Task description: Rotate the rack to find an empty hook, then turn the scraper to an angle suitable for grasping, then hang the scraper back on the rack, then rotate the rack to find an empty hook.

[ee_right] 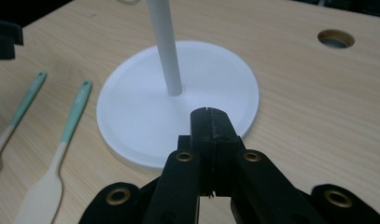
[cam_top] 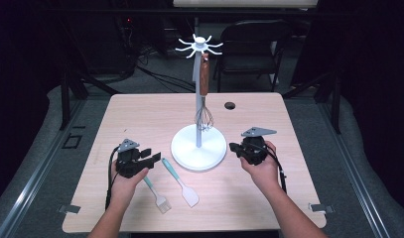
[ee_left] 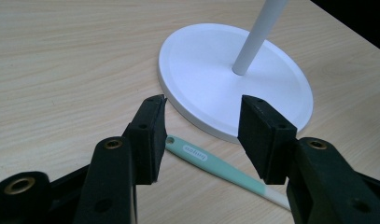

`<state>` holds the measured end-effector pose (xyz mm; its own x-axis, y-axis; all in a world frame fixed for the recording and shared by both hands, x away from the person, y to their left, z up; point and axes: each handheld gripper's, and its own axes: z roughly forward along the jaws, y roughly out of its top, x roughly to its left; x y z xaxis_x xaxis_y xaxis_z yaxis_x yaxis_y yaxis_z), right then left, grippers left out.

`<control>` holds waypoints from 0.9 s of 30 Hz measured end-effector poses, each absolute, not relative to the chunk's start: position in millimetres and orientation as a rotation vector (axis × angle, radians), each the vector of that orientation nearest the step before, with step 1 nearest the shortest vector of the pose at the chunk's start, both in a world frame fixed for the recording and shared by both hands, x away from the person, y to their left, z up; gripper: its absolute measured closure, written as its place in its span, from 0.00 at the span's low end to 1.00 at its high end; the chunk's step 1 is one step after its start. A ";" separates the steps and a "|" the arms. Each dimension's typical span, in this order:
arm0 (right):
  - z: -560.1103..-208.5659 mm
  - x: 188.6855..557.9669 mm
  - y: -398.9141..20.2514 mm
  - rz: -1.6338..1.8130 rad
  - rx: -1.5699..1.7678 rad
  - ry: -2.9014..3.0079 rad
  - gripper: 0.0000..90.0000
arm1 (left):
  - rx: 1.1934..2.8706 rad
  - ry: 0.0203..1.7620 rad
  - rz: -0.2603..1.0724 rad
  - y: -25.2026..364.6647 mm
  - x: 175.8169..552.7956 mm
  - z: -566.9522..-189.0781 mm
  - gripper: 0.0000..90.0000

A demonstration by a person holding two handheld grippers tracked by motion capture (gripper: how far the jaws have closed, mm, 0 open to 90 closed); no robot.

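Trouble, if it comes, starts closest in, at the left gripper point(ee_left: 201, 135). Its jaws stand wide with nothing pressed between them, and the mint-handled spatula point(ee_left: 215, 165) lies on the bench point(ee_left: 61, 70) just below and between them, its hang-hole end beside the left jaw. The handle runs slantwise across the gap rather than square to it, so a closing pinch could, I judge, roll or skid the slim handle away instead of seizing it. A jaw tip coming down too steeply might also press on the bench and flick the spatula aside.

Just beyond the jaws sits the white stand base point(ee_left: 234, 84), its rim very near the handle; a sideways nudge could wedge the spatula against that rim or tip a jaw onto it. In the high view, a second mint-handled tool, probably a basting brush point(cam_top: 156, 194) though its head is small and blurred, lies near the spatula on the person's side and could be knocked.

The right gripper point(ee_right: 208, 114) has its jaws pressed together on nothing, poised over the near edge of the base. Farther off, the whisk point(cam_top: 204, 94) hangs from the hook crown point(cam_top: 200, 45) beside the pole point(cam_top: 198, 124); a bump to the pole could set it swinging or off its hook.
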<state>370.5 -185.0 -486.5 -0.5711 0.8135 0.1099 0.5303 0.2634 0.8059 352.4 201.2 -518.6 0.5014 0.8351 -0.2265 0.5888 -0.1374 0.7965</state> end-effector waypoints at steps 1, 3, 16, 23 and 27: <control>-481.7 371.6 -183.8 1.218 1.215 2.205 1.00 | 1.831 1.186 0.337 201.2 352.4 -518.7 0.57; -474.9 373.6 -181.5 1.235 1.190 2.183 1.00 | 1.823 1.190 0.342 201.0 352.3 -518.7 0.57; -429.9 385.9 -169.2 1.339 1.072 2.096 1.00 | 1.831 1.181 0.358 199.6 352.1 -519.2 0.57; -404.3 392.1 -162.1 1.341 0.993 2.057 1.00 | 1.831 1.176 0.358 199.1 351.8 -519.0 0.57; -388.8 396.4 -161.5 1.372 0.987 2.021 1.00 | 1.828 1.176 0.359 199.3 351.8 -519.3 0.57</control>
<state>396.4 -161.5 -388.8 -0.6113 0.7914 -0.0067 0.2856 0.2284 0.9307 351.8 199.3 -519.3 0.5046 0.8359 -0.2158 0.5732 -0.1375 0.8078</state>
